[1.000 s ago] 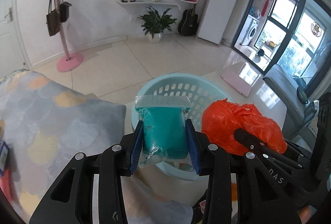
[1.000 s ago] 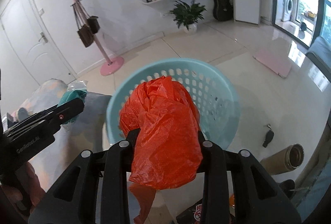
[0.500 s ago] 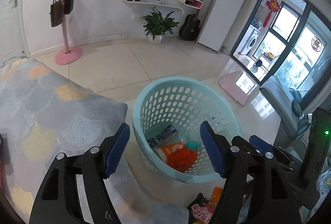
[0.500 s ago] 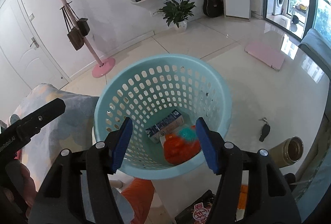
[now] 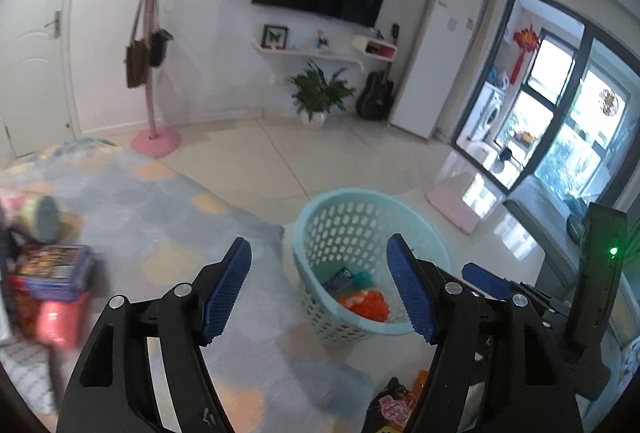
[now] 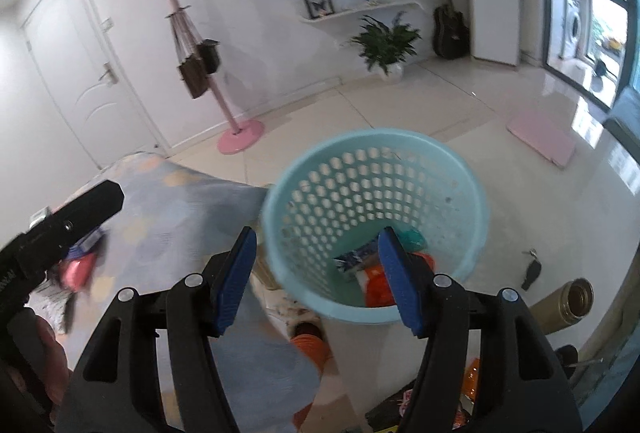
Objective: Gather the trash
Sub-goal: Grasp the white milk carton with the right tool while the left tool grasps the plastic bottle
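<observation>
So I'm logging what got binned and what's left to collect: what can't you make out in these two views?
- Left wrist view: the pile on the blanket is motion-blurred; single items can't be told apart.
- Right wrist view: the right gripper's own finger covers part of the trash in the basket.
- Both views: the printed wrapper on the floor is cut off by the bottom edge and the jaws.

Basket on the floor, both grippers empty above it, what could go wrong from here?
The light basket stands hard against the draped blanket; a sweep back by the left gripper or right gripper might tip it. Remaining trash on the blanket looks blurred, so a hasty grab may miss.
</observation>
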A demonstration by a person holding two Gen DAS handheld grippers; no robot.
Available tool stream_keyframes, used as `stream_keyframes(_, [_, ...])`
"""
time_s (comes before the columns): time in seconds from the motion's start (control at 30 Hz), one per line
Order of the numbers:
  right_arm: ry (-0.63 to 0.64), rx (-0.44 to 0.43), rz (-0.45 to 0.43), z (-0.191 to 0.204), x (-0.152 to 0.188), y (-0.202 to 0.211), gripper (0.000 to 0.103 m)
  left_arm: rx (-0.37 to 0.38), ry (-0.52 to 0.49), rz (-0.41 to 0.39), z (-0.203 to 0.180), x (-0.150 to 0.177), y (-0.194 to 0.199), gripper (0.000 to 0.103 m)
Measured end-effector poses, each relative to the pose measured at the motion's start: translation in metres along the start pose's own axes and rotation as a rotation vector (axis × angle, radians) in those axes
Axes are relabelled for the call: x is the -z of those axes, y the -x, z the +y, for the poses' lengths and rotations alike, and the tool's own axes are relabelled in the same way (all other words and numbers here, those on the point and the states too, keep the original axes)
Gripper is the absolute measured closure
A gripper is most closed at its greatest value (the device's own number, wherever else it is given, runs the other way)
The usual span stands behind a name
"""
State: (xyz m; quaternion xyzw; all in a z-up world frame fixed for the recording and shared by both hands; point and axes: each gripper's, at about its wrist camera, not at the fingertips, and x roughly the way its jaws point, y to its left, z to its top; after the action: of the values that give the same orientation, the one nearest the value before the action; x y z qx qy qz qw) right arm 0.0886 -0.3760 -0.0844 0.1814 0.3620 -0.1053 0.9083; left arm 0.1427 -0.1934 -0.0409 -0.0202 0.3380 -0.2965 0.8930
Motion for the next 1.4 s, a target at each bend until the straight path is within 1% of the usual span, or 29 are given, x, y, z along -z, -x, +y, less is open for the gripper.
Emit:
stream_keyframes(0.17, [0.076,-0.057,-0.016,0.044,0.002,0.014,0.043,-0.052,0.033,-0.072,0.023,0.0,0.044,0.035])
stream_keyframes(0.33, [0.148,-0.106,-0.015,0.087,0.009,0.022,0.043,-0.137,0.071,-0.132,0.057,0.005,0.086,0.035])
stream_keyframes(0.47, [0.209,-0.144,-0.015,0.125,0.015,0.028,0.043,-0.208,0.138,-0.181,0.092,0.012,0.122,0.035])
stream_keyframes(0.53, [0.238,-0.169,-0.013,0.143,0.019,0.031,0.043,-0.241,0.191,-0.21,0.118,0.019,0.145,0.035])
stream_keyframes(0.63, [0.286,-0.209,-0.008,0.177,0.027,0.034,0.043,-0.275,0.251,-0.225,0.149,0.025,0.167,0.036])
stream_keyframes(0.7, [0.327,-0.25,0.006,0.204,0.034,0.033,0.043,-0.231,0.294,-0.221,0.173,0.033,0.181,0.036])
stream_keyframes(0.73, [0.348,-0.27,0.006,0.216,0.037,0.032,0.043,-0.227,0.317,-0.224,0.183,0.038,0.188,0.036])
stream_keyframes(0.8, [0.382,-0.307,0.002,0.241,0.044,0.031,0.043,-0.255,0.344,-0.227,0.201,0.045,0.198,0.036])
stream_keyframes(0.93, [0.42,-0.36,0.033,0.282,0.053,0.022,0.043,-0.288,0.386,-0.18,0.241,0.057,0.205,0.036])
stream_keyframes(1.0, [0.418,-0.412,0.053,0.302,0.055,0.013,0.043,-0.301,0.41,-0.163,0.258,0.065,0.205,0.036])
stream_keyframes(1.1, [0.414,-0.401,0.08,0.325,0.055,-0.005,0.043,-0.312,0.448,-0.141,0.281,0.075,0.201,0.036])
stream_keyframes(1.17, [0.422,-0.393,0.094,0.337,0.055,-0.016,0.043,-0.311,0.455,-0.129,0.289,0.076,0.198,0.036])
stream_keyframes(1.3, [0.41,-0.396,0.145,0.351,0.054,-0.037,0.043,-0.306,0.412,-0.085,0.302,0.069,0.188,0.036])
stream_keyframes(1.33, [0.41,-0.395,0.15,0.353,0.055,-0.04,0.043,-0.305,0.398,-0.077,0.305,0.065,0.185,0.034])
stream_keyframes(1.4, [0.415,-0.39,0.151,0.357,0.057,-0.044,0.043,-0.304,0.391,-0.063,0.306,0.062,0.178,0.034])
